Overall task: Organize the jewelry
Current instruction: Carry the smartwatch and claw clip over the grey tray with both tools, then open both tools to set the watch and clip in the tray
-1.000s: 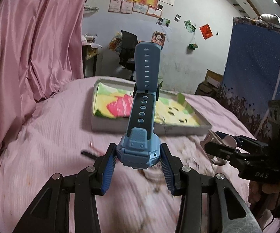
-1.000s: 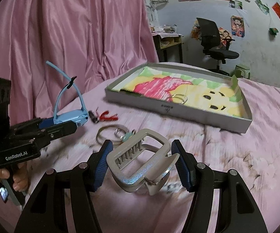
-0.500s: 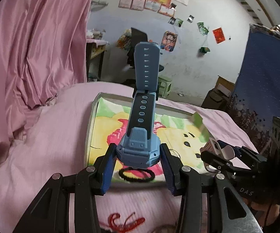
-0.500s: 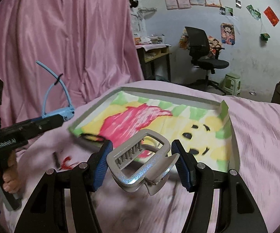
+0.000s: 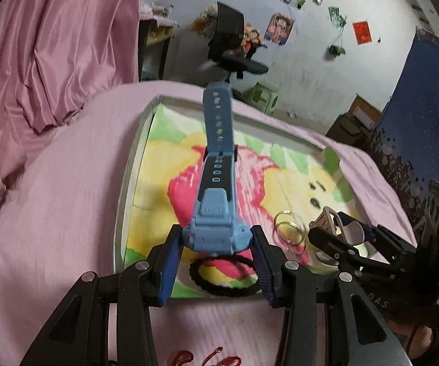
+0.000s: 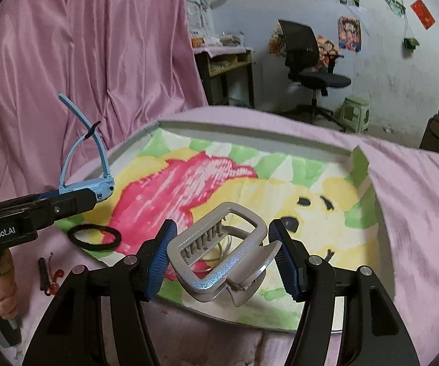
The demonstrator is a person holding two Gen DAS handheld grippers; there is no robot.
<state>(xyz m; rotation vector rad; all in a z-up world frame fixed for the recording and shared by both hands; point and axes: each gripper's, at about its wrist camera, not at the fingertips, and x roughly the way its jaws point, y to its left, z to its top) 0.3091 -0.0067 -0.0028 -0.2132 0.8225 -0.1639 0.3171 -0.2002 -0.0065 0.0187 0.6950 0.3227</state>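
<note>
My left gripper (image 5: 216, 241) is shut on a blue watch (image 5: 216, 213), its strap pointing away over the tray (image 5: 134, 164). It shows in the right wrist view (image 6: 97, 189) at left. My right gripper (image 6: 224, 253) is shut on a silver hair claw clip (image 6: 225, 253), held above the tray's near part (image 6: 250, 323). It shows in the left wrist view (image 5: 338, 228) at right. The tray has a colourful cartoon liner. A black hair tie (image 5: 222, 277) (image 6: 94, 238) and thin rings (image 5: 289, 228) lie in it.
The tray sits on a pink bedspread (image 5: 67, 198). A red cord (image 5: 207, 358) and a dark small piece (image 6: 44, 271) lie on the bed in front of the tray. A pink curtain (image 6: 82, 61) hangs at left. An office chair (image 6: 311, 70) stands behind.
Both grippers have moved forward and over the tray with their objects still held. The tray now lies close under them; the red cord has dropped to the near edge.
</note>
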